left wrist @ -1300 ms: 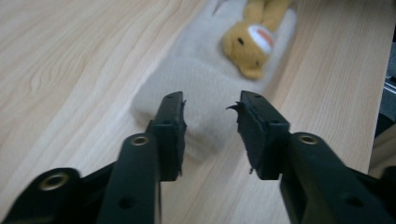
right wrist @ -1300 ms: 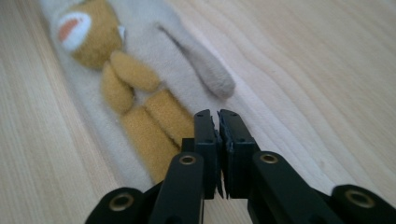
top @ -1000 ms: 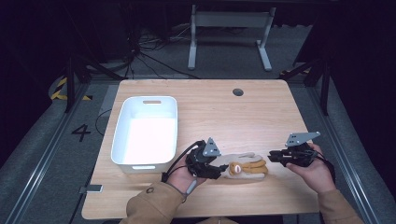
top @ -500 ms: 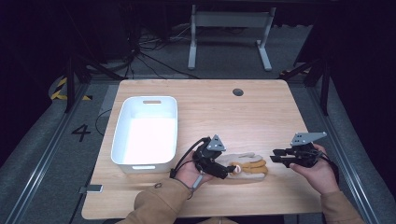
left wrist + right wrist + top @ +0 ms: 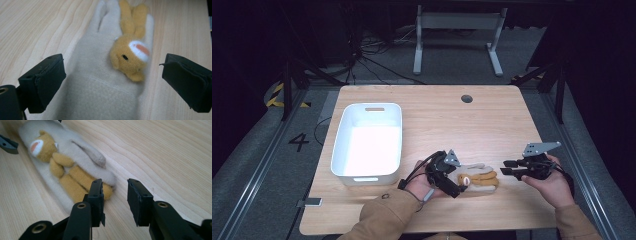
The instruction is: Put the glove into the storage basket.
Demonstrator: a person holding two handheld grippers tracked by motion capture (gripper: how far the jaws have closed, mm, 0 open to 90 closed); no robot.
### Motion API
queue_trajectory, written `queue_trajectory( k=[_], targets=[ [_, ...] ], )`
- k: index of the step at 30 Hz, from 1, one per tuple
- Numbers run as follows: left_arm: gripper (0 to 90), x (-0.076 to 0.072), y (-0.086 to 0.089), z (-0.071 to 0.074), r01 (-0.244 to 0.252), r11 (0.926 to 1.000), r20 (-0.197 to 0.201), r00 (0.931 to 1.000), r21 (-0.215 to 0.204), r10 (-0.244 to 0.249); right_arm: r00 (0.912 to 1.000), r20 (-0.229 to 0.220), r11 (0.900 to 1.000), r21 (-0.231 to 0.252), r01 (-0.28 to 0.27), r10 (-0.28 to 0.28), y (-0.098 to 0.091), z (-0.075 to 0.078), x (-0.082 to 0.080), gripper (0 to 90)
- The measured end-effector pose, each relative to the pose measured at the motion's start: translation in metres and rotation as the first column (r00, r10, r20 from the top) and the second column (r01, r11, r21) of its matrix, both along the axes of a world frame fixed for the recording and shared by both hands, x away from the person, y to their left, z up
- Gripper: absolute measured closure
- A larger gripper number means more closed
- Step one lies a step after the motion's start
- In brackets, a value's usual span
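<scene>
Nearby, white bin (image 5: 343, 150), left of glove (image 5: 477, 176)

The left gripper (image 5: 457, 186) is black, with a grey three-cornered plate on top and a black cable looping from its back. Its pads (image 5: 41, 83) are blocky black rubber. The right gripper (image 5: 508, 167) is black too, with the same grey plate; brass-ringed screw holes dot its arms. Both sleeves (image 5: 384, 217) are tan.

A fuzzy cream fleece glove (image 5: 100, 82) with a plush orange bear (image 5: 130, 60) lies on the smooth, matt wooden table (image 5: 452, 125).
</scene>
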State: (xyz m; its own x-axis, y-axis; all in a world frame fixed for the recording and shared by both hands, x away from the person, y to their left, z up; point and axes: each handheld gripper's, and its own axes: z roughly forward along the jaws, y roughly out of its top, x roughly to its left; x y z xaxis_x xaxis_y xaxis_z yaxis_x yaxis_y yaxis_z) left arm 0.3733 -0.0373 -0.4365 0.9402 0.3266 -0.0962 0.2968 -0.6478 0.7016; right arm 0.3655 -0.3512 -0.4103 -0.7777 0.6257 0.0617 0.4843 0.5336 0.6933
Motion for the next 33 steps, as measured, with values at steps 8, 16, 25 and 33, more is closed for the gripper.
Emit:
queue_trajectory(
  k=[8,16,25,33],
  targets=[
    [3.8,0.007,-0.006,-0.013,0.0,0.9996,0.022,0.9998,0.029,-0.001,1.0,-0.005,1.0,0.003,-0.006,0.006,0.001,-0.001,0.0,64.9],
    [4.0,0.011,-0.009,-0.021,0.005,0.9984,0.018,0.9998,0.057,-0.006,0.9998,-0.014,0.9999,-0.001,-0.01,0.01,0.002,-0.003,0.001,64.2],
    [4.5,0.012,-0.018,-0.025,0.029,0.9929,0.012,0.9995,0.116,-0.031,0.9996,-0.028,1.0,-0.002,-0.007,0.007,0.002,-0.006,0.002,63.5],
    [3.4,0.011,-0.02,-0.028,0.035,0.9895,0.033,0.9987,0.14,-0.04,0.9996,-0.028,1.0,0.0,-0.008,0.008,0.002,-0.006,0.002,63.1]
  ],
)
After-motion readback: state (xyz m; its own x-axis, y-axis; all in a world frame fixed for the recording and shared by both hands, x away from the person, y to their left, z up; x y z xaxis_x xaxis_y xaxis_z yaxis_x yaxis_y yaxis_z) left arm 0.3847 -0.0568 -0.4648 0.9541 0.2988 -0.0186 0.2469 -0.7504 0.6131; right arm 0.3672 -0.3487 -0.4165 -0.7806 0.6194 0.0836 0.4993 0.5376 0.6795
